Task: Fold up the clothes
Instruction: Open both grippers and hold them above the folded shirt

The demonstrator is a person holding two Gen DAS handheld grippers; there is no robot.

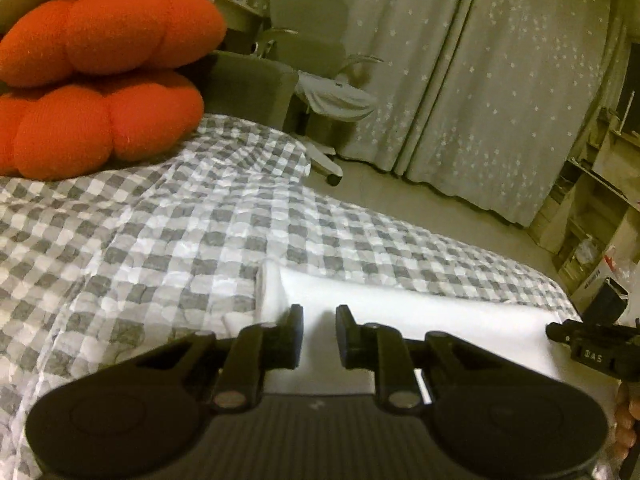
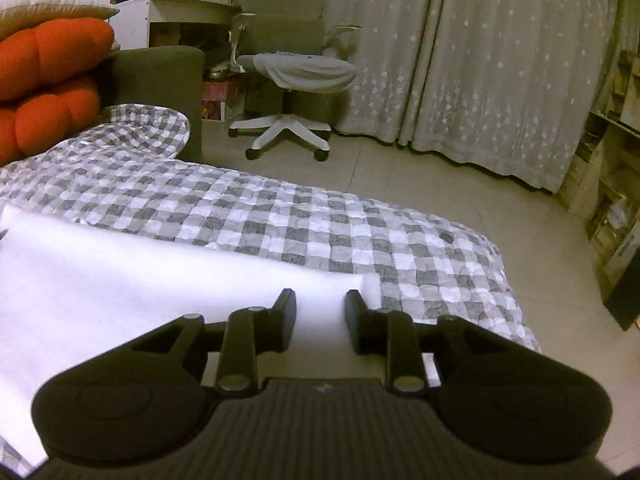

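A white garment [image 1: 420,320] lies folded into a long flat band on a grey-and-white checked quilt [image 1: 160,240]. My left gripper [image 1: 319,314] hovers over the band's left end. Its jaws stand a little apart, with white cloth showing in the gap and no visible pinch. In the right wrist view the same white garment [image 2: 120,280] stretches away to the left. My right gripper [image 2: 320,300] sits over its right end near the corner, jaws apart, with cloth showing below the gap and nothing clamped.
Two orange cushions [image 1: 100,80] are stacked at the bed's far left. Past the bed's edge lie a tiled floor, a wheeled office chair [image 2: 296,76] and starred curtains [image 2: 480,60]. Cluttered shelves [image 2: 616,180] line the right wall. A person's fingers [image 1: 626,420] show at the right edge.
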